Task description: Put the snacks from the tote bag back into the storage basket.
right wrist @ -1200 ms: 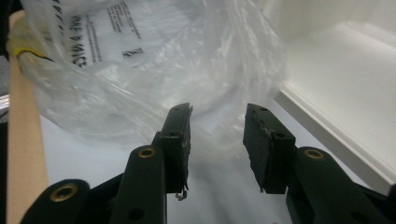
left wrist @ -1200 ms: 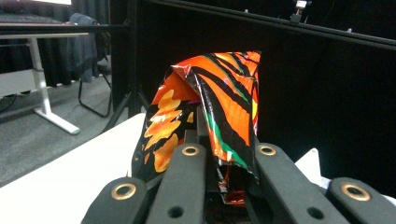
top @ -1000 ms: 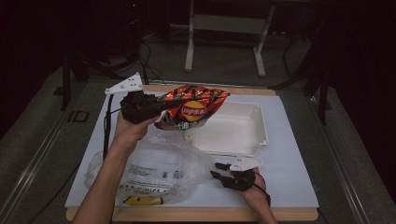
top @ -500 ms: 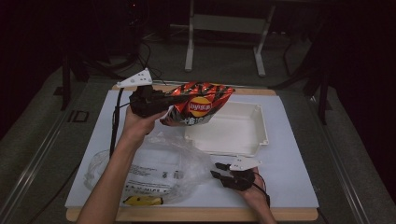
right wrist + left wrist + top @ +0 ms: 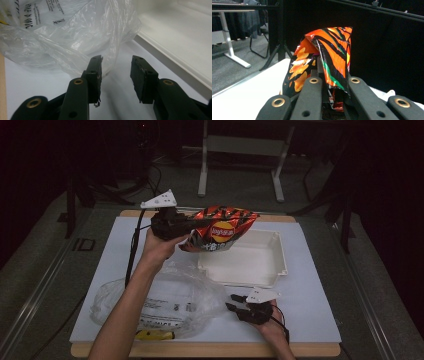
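Chip bag (image 5: 220, 227) has shifted toward 3 o'clock with the left tool (image 5: 186, 226), now off the worktop (image 5: 310, 320), over the tray (image 5: 250, 265) edge. Left tool clamps the bag's end; right tool (image 5: 235, 302) idle at 5 o'clock, half open, empty. Risk: thin pinch on foil, bag could slip. Count: one chip bag, one tray, one plastic bag (image 5: 160, 297).

White table (image 5: 320, 320): tray (image 5: 280, 265), plastic bag (image 5: 165, 300)

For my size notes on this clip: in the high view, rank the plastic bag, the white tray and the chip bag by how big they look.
1. plastic bag, though its crumpled outline is close to the tray's, so this order is unsure.
2. white tray.
3. chip bag, clearly smallest, held above the table.
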`<act>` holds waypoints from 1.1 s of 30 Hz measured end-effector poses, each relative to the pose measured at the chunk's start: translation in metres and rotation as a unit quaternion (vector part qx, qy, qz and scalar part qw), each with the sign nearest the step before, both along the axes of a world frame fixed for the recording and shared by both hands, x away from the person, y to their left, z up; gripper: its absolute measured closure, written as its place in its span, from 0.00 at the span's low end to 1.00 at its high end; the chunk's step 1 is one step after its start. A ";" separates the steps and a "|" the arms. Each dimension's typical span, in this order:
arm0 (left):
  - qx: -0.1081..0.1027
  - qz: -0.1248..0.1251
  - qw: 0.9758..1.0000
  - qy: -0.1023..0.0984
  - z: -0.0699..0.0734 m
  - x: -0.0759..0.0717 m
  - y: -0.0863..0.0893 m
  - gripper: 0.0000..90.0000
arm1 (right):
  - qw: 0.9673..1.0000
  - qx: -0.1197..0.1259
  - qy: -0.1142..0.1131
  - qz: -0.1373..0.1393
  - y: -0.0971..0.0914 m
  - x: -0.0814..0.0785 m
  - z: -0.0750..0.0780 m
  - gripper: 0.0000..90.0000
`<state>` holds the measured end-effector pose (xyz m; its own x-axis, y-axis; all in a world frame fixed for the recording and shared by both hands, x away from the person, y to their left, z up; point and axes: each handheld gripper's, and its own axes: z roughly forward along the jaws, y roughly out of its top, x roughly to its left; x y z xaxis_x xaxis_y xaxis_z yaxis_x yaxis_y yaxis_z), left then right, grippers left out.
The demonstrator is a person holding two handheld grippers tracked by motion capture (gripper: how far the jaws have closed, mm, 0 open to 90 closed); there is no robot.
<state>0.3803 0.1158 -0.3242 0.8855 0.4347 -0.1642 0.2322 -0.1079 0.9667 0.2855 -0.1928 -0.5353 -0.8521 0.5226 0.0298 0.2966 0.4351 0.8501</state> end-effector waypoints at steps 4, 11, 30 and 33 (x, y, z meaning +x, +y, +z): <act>0.002 0.000 1.000 0.004 -0.001 0.005 -0.005 0.98 | 1.000 0.003 0.001 0.001 0.000 0.000 0.000 0.68; 0.005 -0.003 1.000 0.013 -0.005 0.014 -0.016 0.98 | 1.000 0.004 0.000 0.001 -0.001 0.000 0.000 0.67; 0.001 -0.003 1.000 0.026 -0.008 0.034 -0.037 0.98 | 1.000 0.001 -0.007 0.002 0.000 -0.001 0.000 0.67; -0.001 -0.005 1.000 0.028 -0.008 0.038 -0.040 0.98 | 1.000 0.005 -0.005 0.002 -0.001 -0.001 0.000 0.67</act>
<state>0.4184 0.0755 -0.3326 0.8794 0.4252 -0.2144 0.2843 -0.1076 0.9527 0.2841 -0.1937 -0.5357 -0.8541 0.5195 0.0261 0.2864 0.4278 0.8573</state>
